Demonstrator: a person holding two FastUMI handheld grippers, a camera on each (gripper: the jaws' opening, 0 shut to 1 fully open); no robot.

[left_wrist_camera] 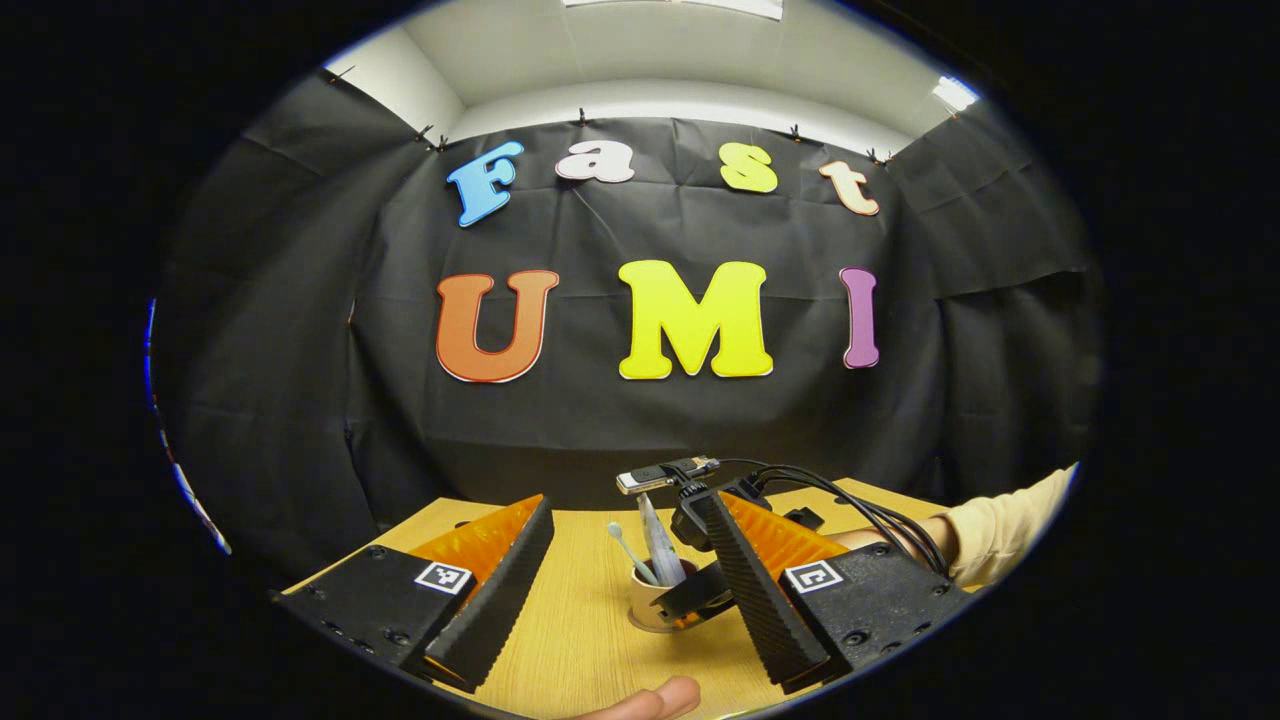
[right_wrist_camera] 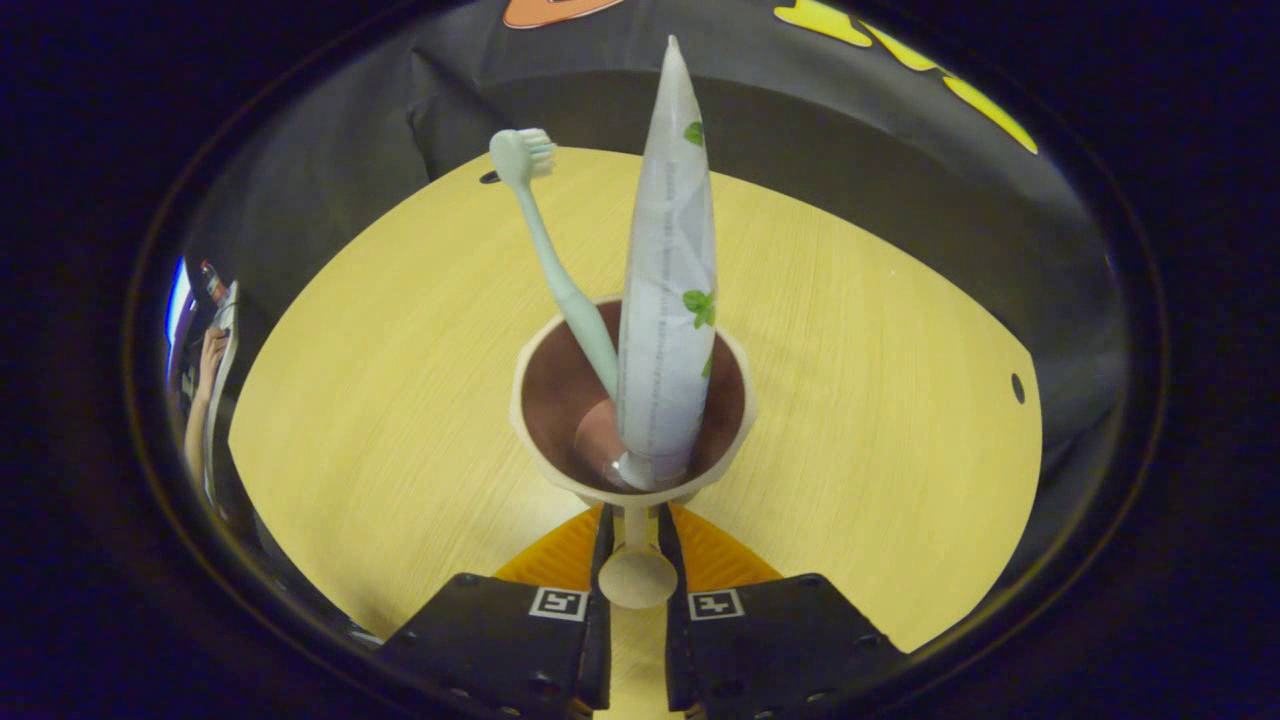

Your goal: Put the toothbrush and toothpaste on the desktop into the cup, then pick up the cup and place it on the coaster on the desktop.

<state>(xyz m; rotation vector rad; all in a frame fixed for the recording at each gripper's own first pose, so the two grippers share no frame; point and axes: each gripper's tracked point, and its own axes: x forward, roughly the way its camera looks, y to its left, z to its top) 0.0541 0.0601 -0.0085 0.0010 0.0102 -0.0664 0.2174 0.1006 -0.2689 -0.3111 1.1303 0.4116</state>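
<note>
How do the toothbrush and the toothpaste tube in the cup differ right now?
In the right gripper view, the toothbrush is a thin pale green stick leaning left, while the toothpaste is a wide whitish tube with green leaf prints standing nearly upright. The toothpaste reaches higher than the toothbrush. The toothbrush ends in bristles; the toothpaste tapers to a flat sealed tip. Both stand inside the cup.

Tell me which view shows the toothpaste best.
The right gripper view: the toothpaste stands close and whole in the cup, beside the toothbrush. In the left gripper view it is small and far off, partly hidden behind the right hand-held gripper.
</note>
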